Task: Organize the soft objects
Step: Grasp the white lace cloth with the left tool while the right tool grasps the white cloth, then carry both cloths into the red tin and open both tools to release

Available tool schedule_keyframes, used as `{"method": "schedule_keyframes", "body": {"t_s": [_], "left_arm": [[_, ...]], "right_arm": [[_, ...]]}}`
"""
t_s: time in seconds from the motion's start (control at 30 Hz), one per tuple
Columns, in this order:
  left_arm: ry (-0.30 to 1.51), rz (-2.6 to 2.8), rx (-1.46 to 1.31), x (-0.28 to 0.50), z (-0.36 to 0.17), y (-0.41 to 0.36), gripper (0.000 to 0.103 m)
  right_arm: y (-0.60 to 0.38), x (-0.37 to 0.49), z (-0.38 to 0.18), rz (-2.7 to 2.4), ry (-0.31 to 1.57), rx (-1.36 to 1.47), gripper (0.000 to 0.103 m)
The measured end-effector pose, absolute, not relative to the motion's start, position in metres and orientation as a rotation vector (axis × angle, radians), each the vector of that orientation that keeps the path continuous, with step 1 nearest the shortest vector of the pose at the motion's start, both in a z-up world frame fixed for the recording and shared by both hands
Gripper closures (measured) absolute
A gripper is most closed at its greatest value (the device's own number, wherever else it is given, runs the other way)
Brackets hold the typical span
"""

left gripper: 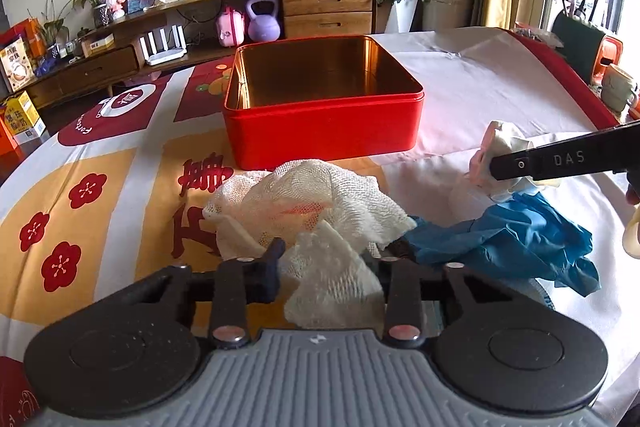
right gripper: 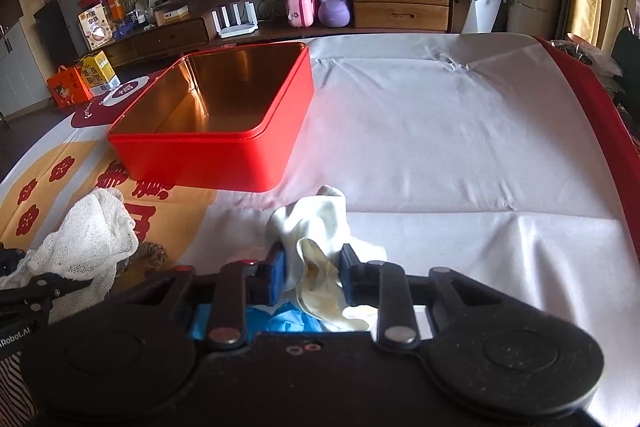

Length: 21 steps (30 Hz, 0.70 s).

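So both grabbers are clamped down right now: the left gripper (left gripper: 330, 259) has its jaws pinched on a fold of the white mesh cloth (left gripper: 308, 203), and the right gripper (right gripper: 314, 263) is squeezing the cream-white cloth (right gripper: 316, 227) between its blue pads. Everything soft sits in a heap at the near edge of the table, just in front of the red tin (left gripper: 324, 131), which is open and has nothing in it that I can see. There's also a blue glove (left gripper: 508, 243) crumpled right beside the mesh, partly under the right tool. Here's what I'd worry about. The left one only has a corner of the mesh, so most of that cloth will hang and drag when it lifts, and I reckon it could snag the blue glove, since the two look like they overlap at the edge, and pull it off across the tablecloth (right gripper: 440, 131). Mesh is also slippery-thin when bunched, so a small pinch could just slide out halfway to the tin. Same deal on the right: the cream cloth is gripped low, with a floppy bit sticking up, so it might flop over the tin's rim instead of landing inside. And with both tools this near each other, lifting together could get them bumping or the fabrics tangled.
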<state>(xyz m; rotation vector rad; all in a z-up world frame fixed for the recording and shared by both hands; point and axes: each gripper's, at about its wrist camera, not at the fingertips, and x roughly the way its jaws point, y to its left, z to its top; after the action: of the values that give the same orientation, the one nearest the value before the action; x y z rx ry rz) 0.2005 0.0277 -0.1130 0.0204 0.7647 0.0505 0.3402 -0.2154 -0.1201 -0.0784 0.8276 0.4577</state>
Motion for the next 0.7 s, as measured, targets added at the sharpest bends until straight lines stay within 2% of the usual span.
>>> {"method": "schedule_keyframes", "body": {"t_s": [0.07,0.17,0.37,0.7], "left_arm": [[0.756,0.051,0.017,0.199,-0.111,0.029,0.081],[0.738,0.049,-0.011,0.197,-0.104,0.034,0.087],[0.707,0.040,-0.057,0.193,-0.090,0.045,0.091],[0.672,0.016,-0.140,0.186,-0.051,0.065,0.092]], "right_arm": [[-0.218,0.339,-0.117,0.452,0.819,-0.070,0.087],[-0.220,0.336,-0.110,0.448,0.800,-0.068,0.094],[-0.225,0.326,-0.091,0.462,0.756,-0.061,0.096],[-0.230,0.303,-0.051,0.502,0.695,-0.066,0.096]]}}
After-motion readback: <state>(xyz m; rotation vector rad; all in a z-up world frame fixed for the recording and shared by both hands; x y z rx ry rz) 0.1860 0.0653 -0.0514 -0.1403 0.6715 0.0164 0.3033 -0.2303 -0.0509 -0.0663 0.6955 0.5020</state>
